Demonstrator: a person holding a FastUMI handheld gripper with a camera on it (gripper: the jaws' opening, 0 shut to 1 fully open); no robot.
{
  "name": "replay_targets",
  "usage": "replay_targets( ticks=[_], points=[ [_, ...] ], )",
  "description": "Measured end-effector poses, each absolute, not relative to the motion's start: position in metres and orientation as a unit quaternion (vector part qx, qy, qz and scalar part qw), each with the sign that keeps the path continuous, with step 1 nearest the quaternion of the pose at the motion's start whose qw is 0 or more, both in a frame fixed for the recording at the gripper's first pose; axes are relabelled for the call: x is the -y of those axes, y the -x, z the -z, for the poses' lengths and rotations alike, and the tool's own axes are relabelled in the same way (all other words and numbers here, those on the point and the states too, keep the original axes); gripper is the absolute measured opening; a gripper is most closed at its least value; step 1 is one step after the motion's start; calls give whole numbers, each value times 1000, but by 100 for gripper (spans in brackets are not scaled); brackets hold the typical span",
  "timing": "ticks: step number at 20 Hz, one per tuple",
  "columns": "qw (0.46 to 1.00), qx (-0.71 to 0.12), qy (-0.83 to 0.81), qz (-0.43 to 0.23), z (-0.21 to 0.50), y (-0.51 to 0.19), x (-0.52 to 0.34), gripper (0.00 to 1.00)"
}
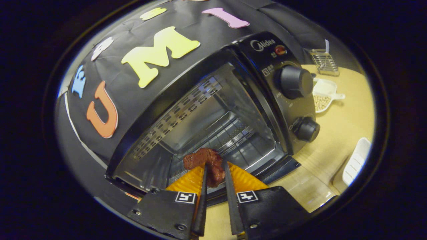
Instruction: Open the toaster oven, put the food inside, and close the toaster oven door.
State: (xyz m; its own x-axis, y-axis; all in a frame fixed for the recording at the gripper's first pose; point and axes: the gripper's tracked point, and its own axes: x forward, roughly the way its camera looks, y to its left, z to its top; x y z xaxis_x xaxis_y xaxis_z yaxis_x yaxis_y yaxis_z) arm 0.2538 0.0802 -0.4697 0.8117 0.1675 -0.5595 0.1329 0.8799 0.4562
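A black toaster oven (267,100) stands just ahead of me with its door down, so the shiny inside and the wire rack (230,133) are in plain sight. My gripper (215,170) is shut on a reddish-brown piece of food (205,160), which both fingers press from the sides. The food hangs at the oven's mouth, in front of the rack. The lowered door (300,190) lies below the fingers, partly hidden by the gripper's body.
Two black knobs (295,81) sit on the oven's control panel to the right. Beyond it on the wooden table (340,126) are a white dish of beans (323,96), a wire holder (324,61) and a white ribbed tray (357,161).
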Motion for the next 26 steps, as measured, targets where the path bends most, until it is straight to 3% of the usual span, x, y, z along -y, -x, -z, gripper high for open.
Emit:
replay_targets(
  ticks=[3, 7, 12, 13, 15, 26],
  points=[
    [939, -296, -176, 5, 462, -246, -72, 41],
    [948, -300, -102, 1, 453, -221, -69, 67],
    [957, -276, -70, -50, 423, -174, -79, 79],
    [958, -273, -60, -57, 418, -162, -80, 88],
    [958, -274, -39, -72, 408, -134, -81, 98],
    [944, -305, 23, -126, 417, -5, -100, 97]
  ],
)
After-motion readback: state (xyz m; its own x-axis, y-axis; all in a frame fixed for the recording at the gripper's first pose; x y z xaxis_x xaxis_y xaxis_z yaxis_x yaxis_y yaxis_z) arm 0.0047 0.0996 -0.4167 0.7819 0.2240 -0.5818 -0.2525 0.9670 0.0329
